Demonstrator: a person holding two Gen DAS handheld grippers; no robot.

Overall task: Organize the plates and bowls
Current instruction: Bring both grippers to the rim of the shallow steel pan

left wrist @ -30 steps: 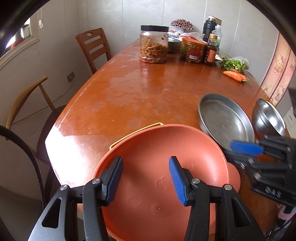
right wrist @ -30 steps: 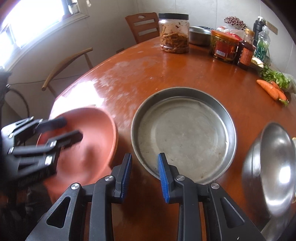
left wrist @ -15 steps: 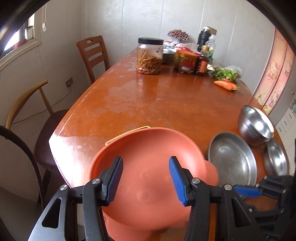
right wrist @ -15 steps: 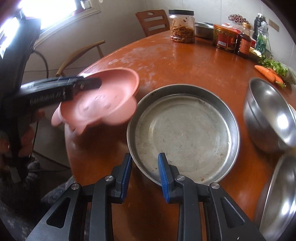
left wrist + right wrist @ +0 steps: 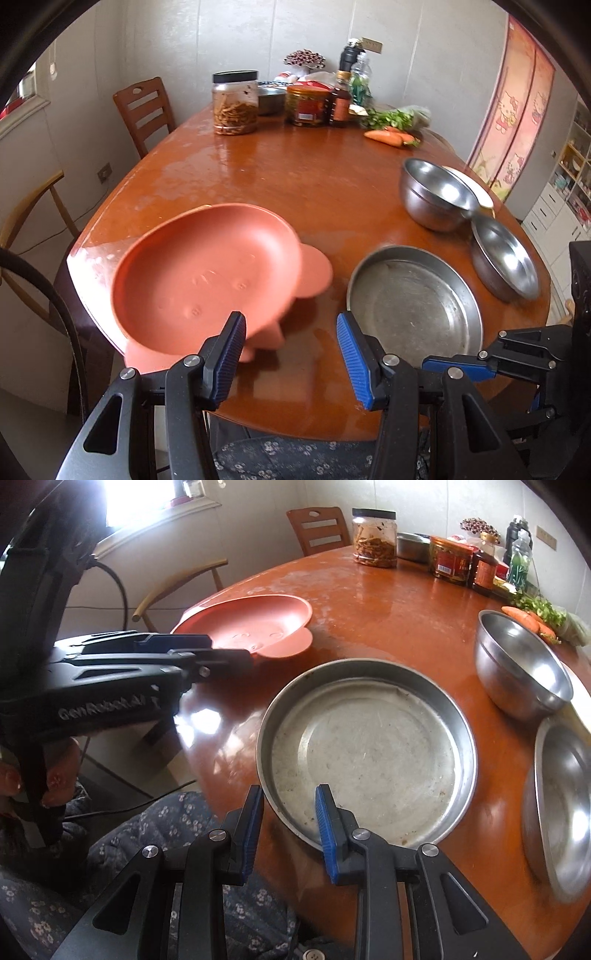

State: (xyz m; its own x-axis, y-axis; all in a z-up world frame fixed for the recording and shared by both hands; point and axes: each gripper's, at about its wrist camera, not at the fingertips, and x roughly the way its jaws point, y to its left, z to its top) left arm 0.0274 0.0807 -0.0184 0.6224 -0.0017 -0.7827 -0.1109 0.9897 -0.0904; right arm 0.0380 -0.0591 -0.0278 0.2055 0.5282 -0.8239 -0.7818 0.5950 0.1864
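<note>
Our left claw (image 5: 290, 360) is standing partly open, bare wood showing between its blue pads, and we are seeing no pinch on anything. The pink plate (image 5: 199, 280) is lying just left of it, its near edge against the left pad, tilted and blurred. We cannot tell whether it is resting flat. Our right claw (image 5: 290, 830) is narrow, one pad inside and one outside the near rim of the steel pan (image 5: 369, 753), and we are judging it to be pinching that rim. The next move is turning on this: the pan is sitting straight ahead of the right claw, and the plate is lying to the pan's left, close beside it. The plate's rounded tab is pointing toward the pan. So the left claw is the nearer one to the plate, and stacking would mean carrying it rightward over the pan's rim. Both are sitting near the front edge of the counter (image 5: 295, 177), a glossy reddish-brown oval catching glare. To the right, a deep steel bowl (image 5: 436, 195) is resting against a shallower steel bowl (image 5: 506, 258). At the far end are a jar (image 5: 234, 103), bottles, greens and carrots (image 5: 384, 136). A wooden chair (image 5: 144, 107) is standing by the pale wall, and a pink patterned curtain (image 5: 517, 110) is hanging on the right.
</note>
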